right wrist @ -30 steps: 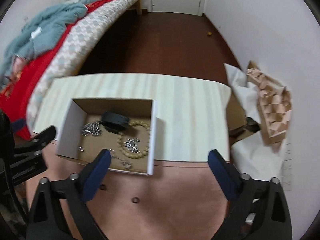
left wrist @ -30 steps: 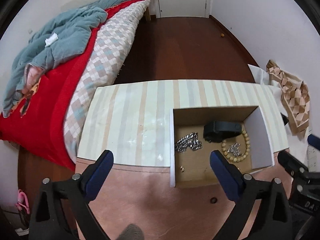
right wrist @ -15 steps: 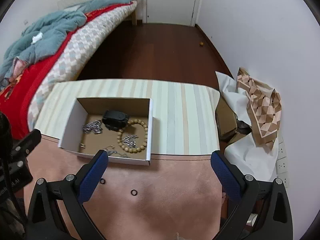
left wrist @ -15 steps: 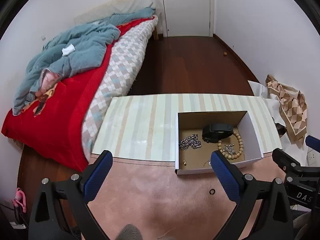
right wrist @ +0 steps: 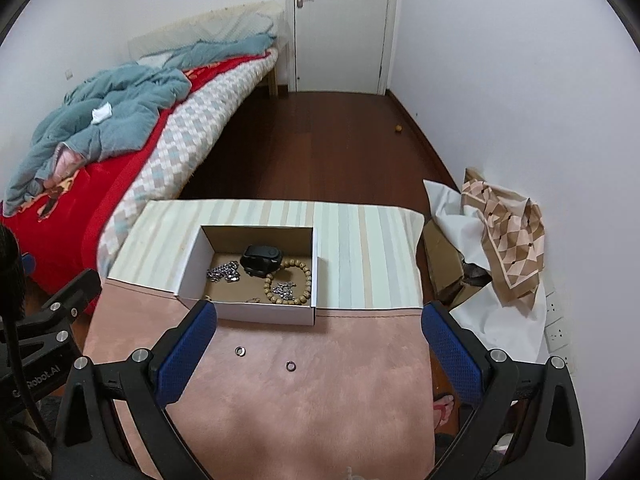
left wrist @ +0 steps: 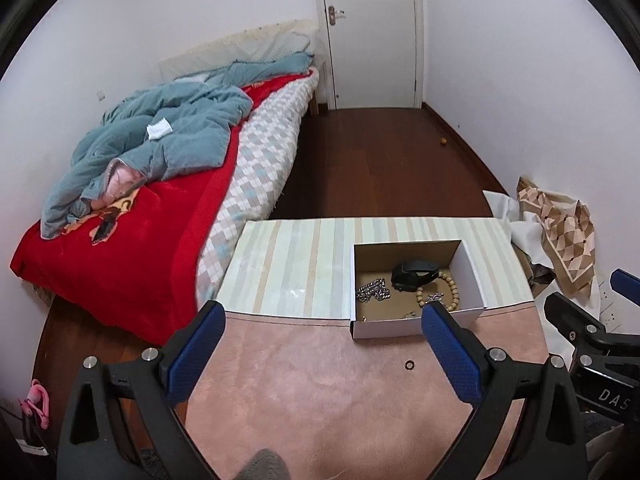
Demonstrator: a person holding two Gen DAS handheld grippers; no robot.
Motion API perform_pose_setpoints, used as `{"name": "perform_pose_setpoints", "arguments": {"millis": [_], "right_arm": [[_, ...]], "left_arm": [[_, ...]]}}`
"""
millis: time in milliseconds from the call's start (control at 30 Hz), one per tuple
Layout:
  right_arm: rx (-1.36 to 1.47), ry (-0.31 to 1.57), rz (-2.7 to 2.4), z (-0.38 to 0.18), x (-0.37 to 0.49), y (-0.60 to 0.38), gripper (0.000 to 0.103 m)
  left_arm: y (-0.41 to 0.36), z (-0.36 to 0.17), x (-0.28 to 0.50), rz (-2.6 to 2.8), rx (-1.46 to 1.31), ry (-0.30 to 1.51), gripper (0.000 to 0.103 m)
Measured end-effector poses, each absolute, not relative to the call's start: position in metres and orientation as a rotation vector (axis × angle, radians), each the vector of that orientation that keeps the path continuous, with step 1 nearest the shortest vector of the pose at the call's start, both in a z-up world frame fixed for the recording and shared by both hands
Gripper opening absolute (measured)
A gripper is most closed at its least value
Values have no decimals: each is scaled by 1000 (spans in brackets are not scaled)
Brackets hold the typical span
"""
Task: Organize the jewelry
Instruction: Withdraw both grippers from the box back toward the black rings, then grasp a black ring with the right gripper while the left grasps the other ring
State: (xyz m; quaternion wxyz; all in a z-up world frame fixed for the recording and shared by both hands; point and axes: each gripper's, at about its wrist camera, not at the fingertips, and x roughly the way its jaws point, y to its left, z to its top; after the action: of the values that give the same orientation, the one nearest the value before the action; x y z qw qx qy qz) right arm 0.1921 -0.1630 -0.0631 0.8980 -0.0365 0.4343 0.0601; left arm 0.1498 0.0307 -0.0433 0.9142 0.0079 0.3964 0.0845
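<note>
A white cardboard box [right wrist: 248, 312] [left wrist: 416, 326] sits on the table, straddling the pink mat and the striped cloth. Inside lie a black watch [right wrist: 261, 260] [left wrist: 414, 273], a silver chain [right wrist: 223, 273] [left wrist: 372, 291], a wooden bead bracelet [right wrist: 305, 280] [left wrist: 453, 291] and small metal pieces. Two small rings [right wrist: 240, 350] [right wrist: 291, 366] lie on the mat in front of the box; one ring [left wrist: 409, 365] shows in the left wrist view. My left gripper [left wrist: 320, 328] and right gripper [right wrist: 318, 326] are open and empty, held back above the mat.
A pink mat [right wrist: 304, 408] covers the near table, a striped cloth [right wrist: 360, 256] the far part. A bed [left wrist: 132, 232] with a red cover stands left. Crumpled paper and cardboard [right wrist: 496, 240] lie by the right wall. A door [left wrist: 372, 32] is at the back.
Both grippers have pulled back and risen away from the box, so the box looks smaller and more of the room shows. Both stay open and empty.
</note>
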Motion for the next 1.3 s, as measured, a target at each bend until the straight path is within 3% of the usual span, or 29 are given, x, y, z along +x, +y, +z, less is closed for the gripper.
{"name": "perform_pose_setpoints", "arguments": {"millis": [267,533,600,667,967,1133,1200,1233,1300], "right_arm": [[-43,886,125,-54,168,-169,103],[9,1018,102,-150,178,-188,102],[26,1048,111,-178,181,-189,90],[52,1098,142,-210,187,-187,70],[25,1108,230,-278,204,-157,41],[-45,1066,235,-285,206,-137,36],[-83,1050,225,-284,206,-131,24],[-104,1040,223,-285,205,-128,13],[-121,1033,225,-284,204,-126,13]], "left_arm": [[29,-49,138,193,7,824,100],[31,-133,157,268,65,979,100],[34,-163,164,284,74,1043,100],[36,-185,168,292,71,1092,100],[42,-240,186,281,44,1226,100],[46,-253,193,274,33,1256,100],[47,-255,194,274,28,1261,100],[48,-255,195,274,22,1260,100],[47,-254,197,274,14,1258,100]]}}
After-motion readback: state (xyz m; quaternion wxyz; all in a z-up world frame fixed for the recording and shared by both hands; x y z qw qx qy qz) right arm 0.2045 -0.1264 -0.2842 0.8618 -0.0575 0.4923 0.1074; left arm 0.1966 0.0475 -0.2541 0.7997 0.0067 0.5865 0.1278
